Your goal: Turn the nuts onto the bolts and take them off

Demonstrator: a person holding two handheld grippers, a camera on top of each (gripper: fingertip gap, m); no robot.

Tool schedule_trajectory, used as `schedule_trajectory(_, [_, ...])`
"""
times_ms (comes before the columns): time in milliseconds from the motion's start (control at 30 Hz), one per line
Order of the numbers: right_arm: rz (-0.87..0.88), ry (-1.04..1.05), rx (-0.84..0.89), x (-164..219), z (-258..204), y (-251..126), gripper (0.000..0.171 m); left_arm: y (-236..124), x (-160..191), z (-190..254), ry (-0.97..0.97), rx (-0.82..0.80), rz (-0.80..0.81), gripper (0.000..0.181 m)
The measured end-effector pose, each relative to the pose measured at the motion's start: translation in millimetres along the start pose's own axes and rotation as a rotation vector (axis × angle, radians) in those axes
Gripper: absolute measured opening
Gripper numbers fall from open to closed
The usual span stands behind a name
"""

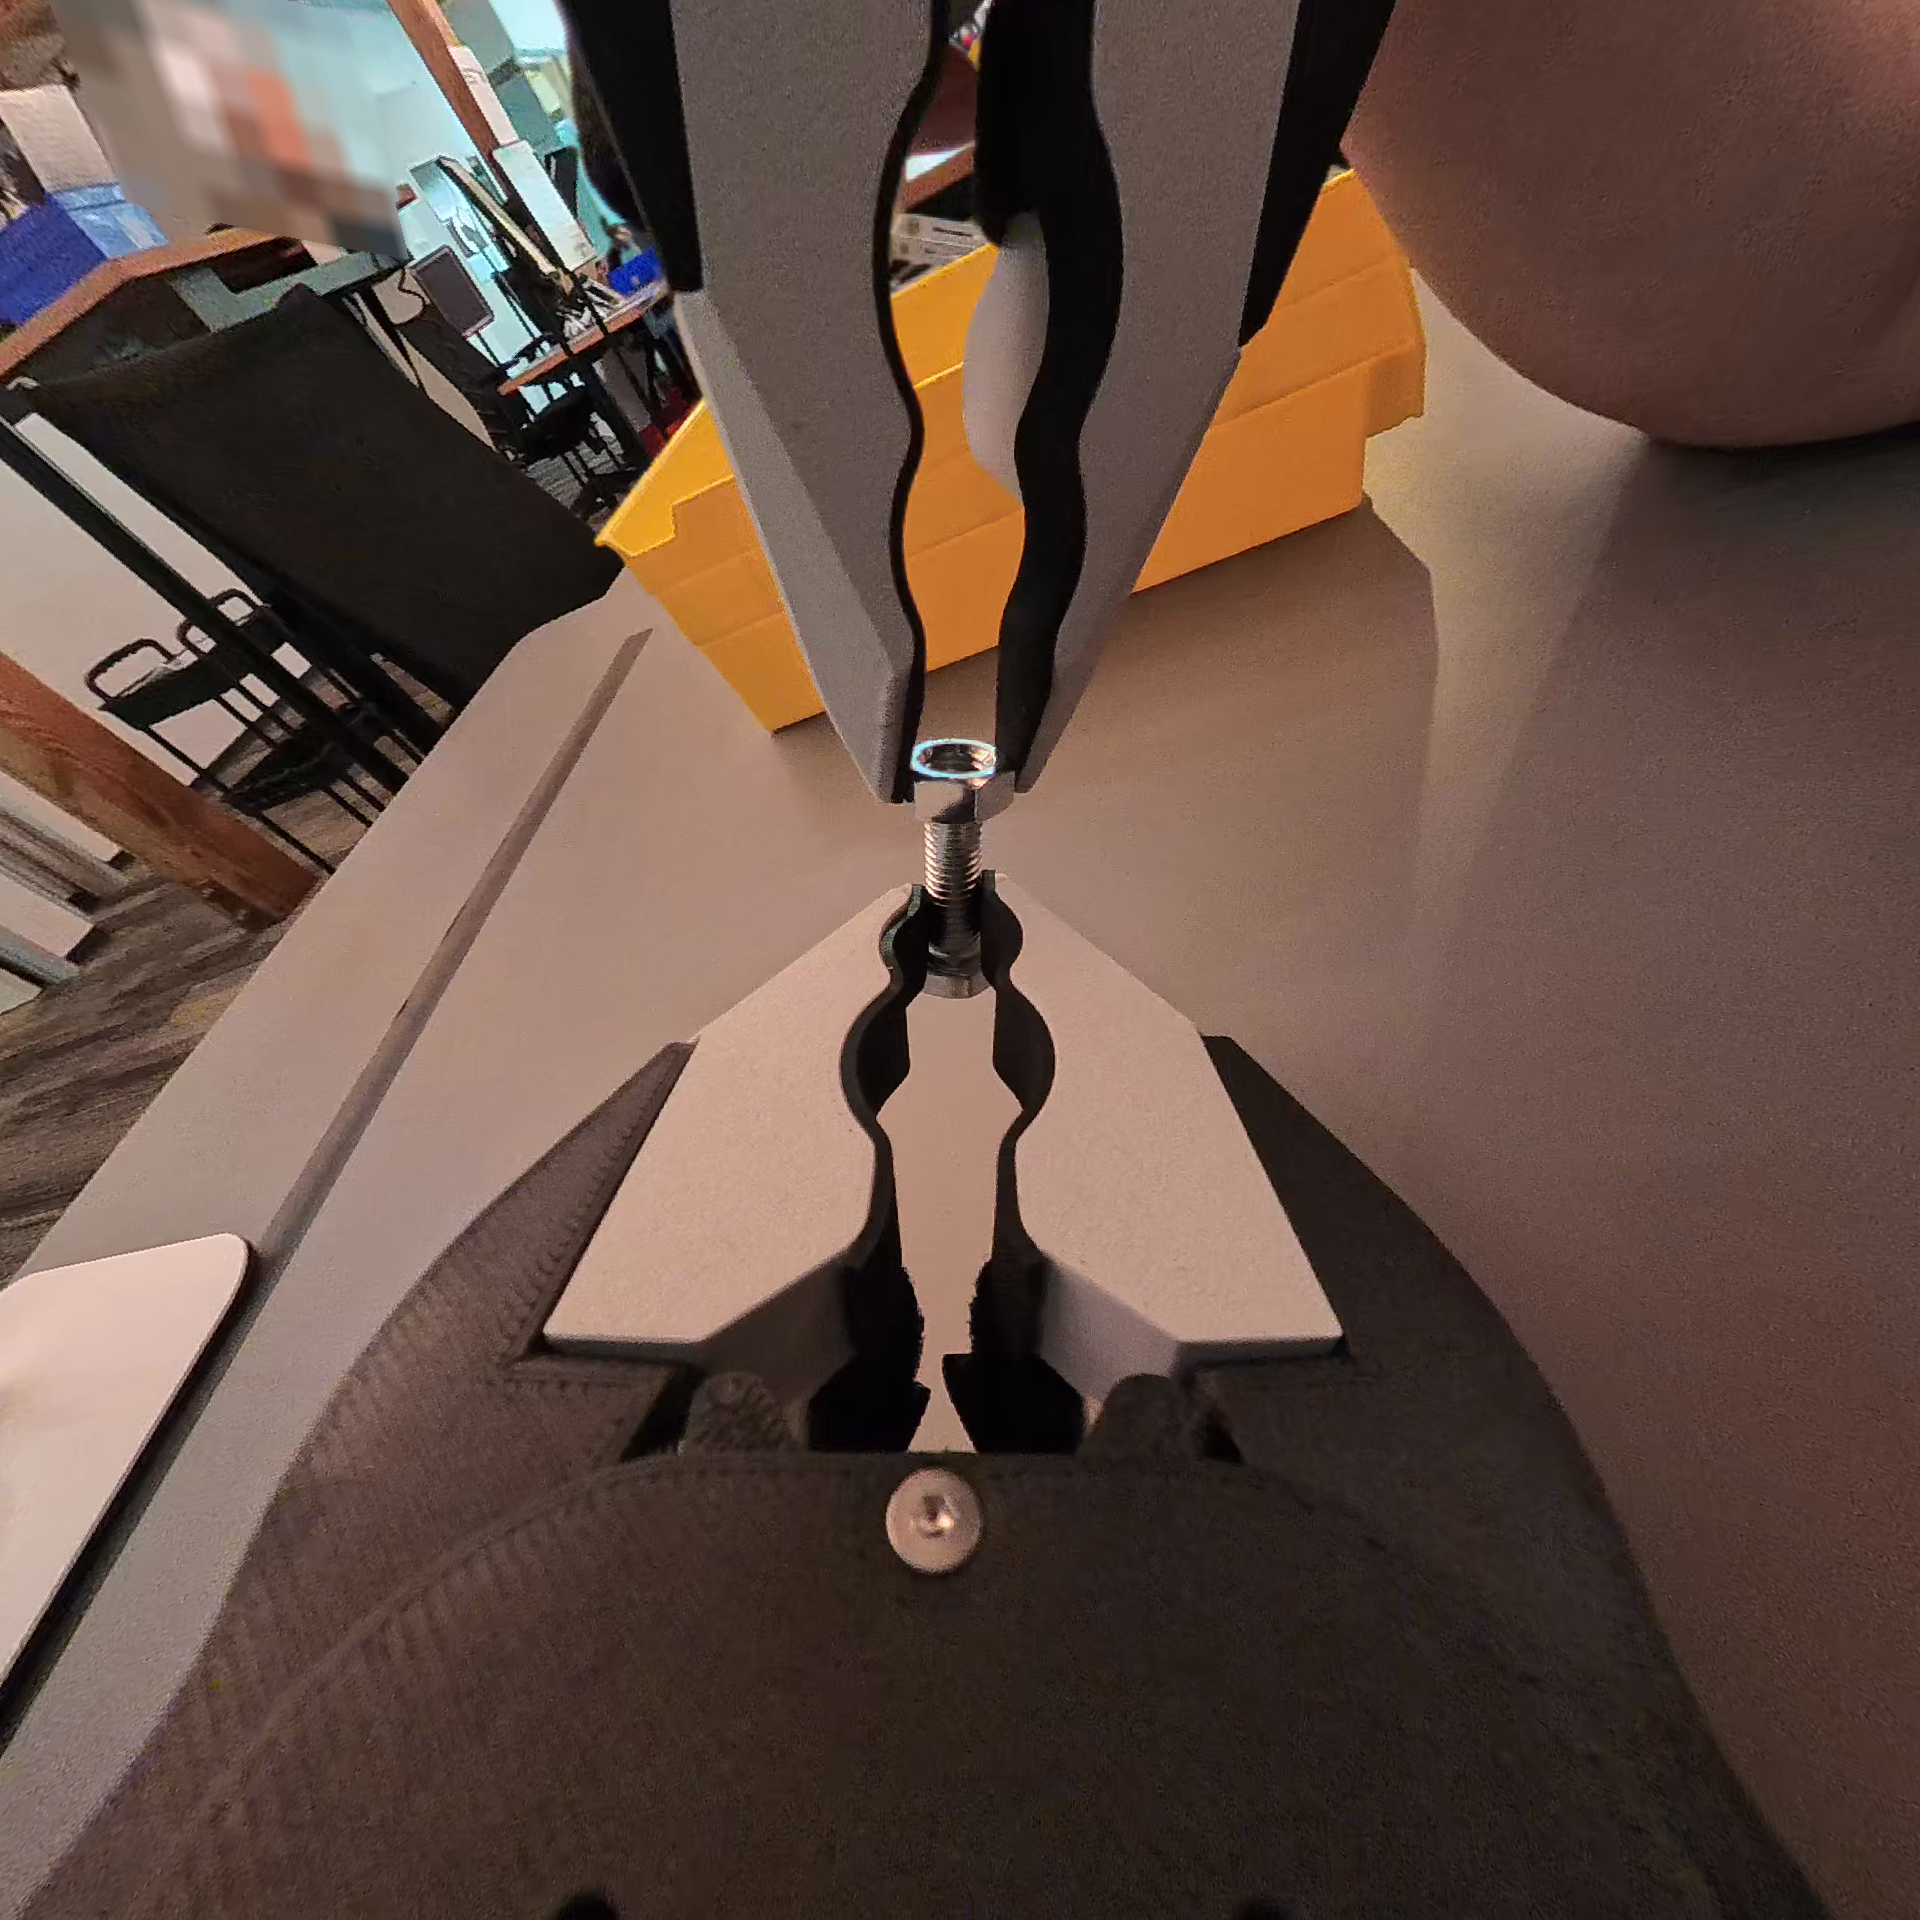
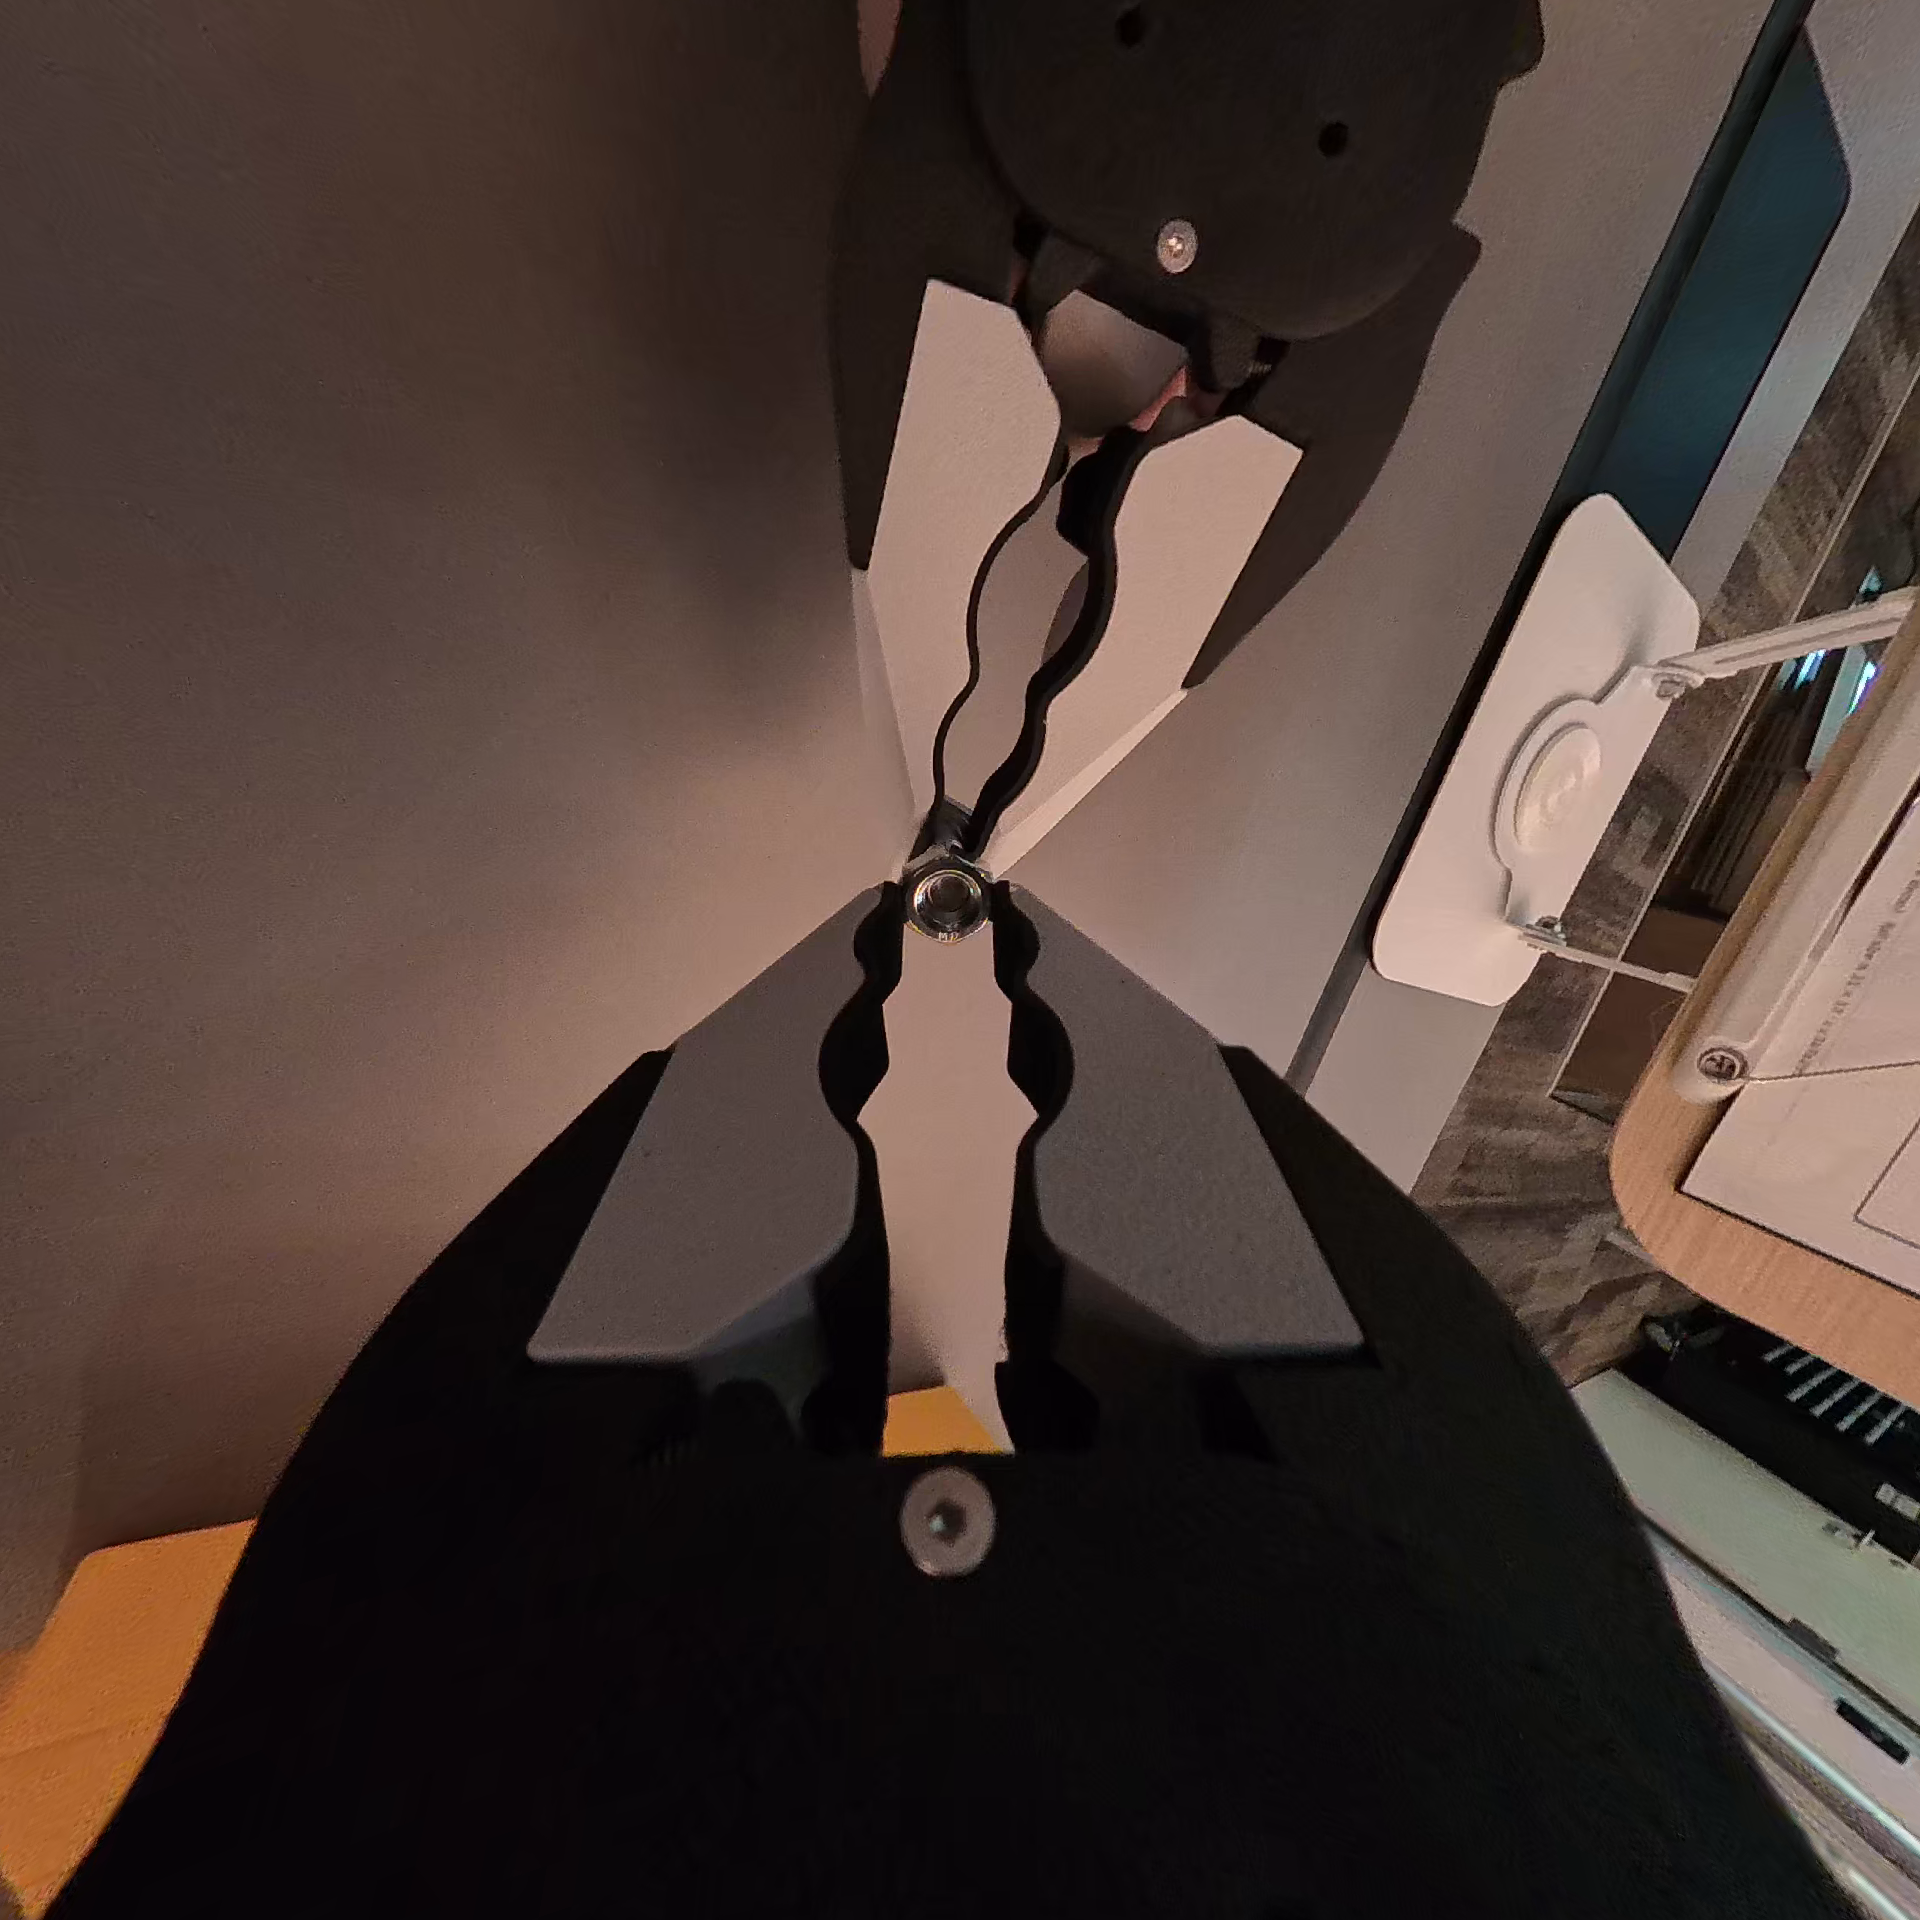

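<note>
My left gripper (image 1: 951, 940) is shut on a silver bolt (image 1: 950, 878), gripping its shaft near the head, with the threaded end pointing away from the camera. My right gripper (image 1: 954, 779) comes in from the far side and is shut on a silver hex nut (image 1: 954, 774) sitting on the tip of the bolt. In the right wrist view the right gripper (image 2: 945, 906) holds the nut (image 2: 943, 902) face-on, its hole toward the camera, and the left gripper (image 2: 961, 816) holds the bolt (image 2: 954, 826) just behind it. Both are held above the grey table (image 1: 1507, 831).
A yellow bin (image 1: 1278, 416) stands on the table behind the right gripper, and shows at the bottom left of the right wrist view (image 2: 114, 1662). A white plate-like stand (image 2: 1527, 748) sits at the table edge. A black chair (image 1: 312, 499) stands beyond the table's left edge. Less than 4 cm separates the two grippers' tips.
</note>
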State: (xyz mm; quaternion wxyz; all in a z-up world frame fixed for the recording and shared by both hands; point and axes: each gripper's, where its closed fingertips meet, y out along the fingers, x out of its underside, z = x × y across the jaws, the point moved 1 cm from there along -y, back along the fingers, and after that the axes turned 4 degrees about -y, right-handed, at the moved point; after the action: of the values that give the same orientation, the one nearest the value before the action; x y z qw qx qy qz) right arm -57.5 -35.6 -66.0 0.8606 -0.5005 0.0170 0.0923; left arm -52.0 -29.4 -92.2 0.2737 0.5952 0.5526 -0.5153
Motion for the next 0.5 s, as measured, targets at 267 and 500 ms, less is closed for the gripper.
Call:
schedule_trajectory(267, [0.015, -0.093, -0.044, -5.4, -13.0, 1.4, 0.017, 0.0, 2.8, 16.1, -0.067, 0.155, -0.026, 0.007])
schedule_trajectory(500, [-0.002, 0.176, -0.061, 1.5, -0.1, 8.0, 0.016, 0.7, 8.0, 2.3, -0.058, 0.042, -0.06, 0.007])
